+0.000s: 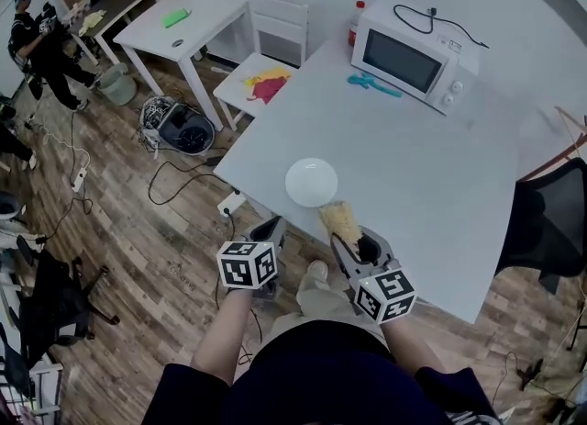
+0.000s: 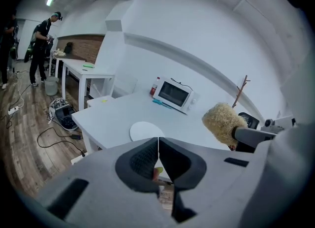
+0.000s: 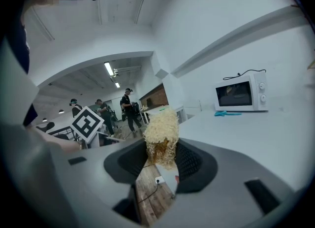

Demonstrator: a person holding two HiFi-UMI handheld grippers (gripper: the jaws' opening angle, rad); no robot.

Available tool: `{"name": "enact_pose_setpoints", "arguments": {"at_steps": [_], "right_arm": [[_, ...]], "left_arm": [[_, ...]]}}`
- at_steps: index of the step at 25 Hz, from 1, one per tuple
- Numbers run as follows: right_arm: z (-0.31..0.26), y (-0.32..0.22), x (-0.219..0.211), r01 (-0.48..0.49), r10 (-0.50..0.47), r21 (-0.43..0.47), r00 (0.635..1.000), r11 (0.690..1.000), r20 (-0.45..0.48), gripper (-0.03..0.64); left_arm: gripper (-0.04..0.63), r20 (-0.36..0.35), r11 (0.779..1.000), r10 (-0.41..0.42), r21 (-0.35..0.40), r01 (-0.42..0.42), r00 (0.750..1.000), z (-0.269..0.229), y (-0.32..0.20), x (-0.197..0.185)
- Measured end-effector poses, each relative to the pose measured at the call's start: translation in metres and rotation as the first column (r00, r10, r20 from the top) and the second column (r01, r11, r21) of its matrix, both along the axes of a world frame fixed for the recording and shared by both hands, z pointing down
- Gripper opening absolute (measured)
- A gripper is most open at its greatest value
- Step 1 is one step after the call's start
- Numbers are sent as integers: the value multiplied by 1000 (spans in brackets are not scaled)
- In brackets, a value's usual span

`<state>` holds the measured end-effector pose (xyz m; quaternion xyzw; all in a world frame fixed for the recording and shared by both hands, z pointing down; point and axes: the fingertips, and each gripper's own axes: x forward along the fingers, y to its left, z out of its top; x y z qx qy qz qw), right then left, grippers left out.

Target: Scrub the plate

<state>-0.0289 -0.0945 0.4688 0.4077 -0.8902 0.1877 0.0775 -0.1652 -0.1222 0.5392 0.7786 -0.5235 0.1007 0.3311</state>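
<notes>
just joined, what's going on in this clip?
A person stands at the white table with a gripper in each hand. The right gripper is shut on a straw-coloured scrubber, held in the air just short of the white plate near the table's edge. The left gripper is shut and empty, just off that edge. Scrubbing has not started yet.

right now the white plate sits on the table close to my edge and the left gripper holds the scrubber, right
Not quite. The scrubber is clamped in the right gripper, as the right gripper view shows. The left gripper has its jaws shut on nothing. The white plate does sit on the table close to your edge.
</notes>
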Motion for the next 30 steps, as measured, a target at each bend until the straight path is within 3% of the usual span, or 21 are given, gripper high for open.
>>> {"name": "enact_pose_setpoints", "arguments": {"at_steps": [8, 10, 16, 30], "right_arm": [[10, -52, 10, -6, 5, -31, 1000, 1000, -17, 166], [14, -63, 12, -7, 6, -37, 1000, 999, -19, 166], [22, -85, 24, -39, 38, -59, 999, 998, -12, 166], [38, -117, 30, -43, 43, -92, 999, 995, -7, 166]], "left_arm": [[24, -71, 993, 18, -111, -26, 997, 34, -63, -2], [113, -102, 989, 19, -142, -33, 995, 46, -76, -4], [192, -124, 968, 31, -243, -61, 992, 85, -100, -8], [198, -146, 921, 77, -367, -126, 986, 123, -128, 3]]}}
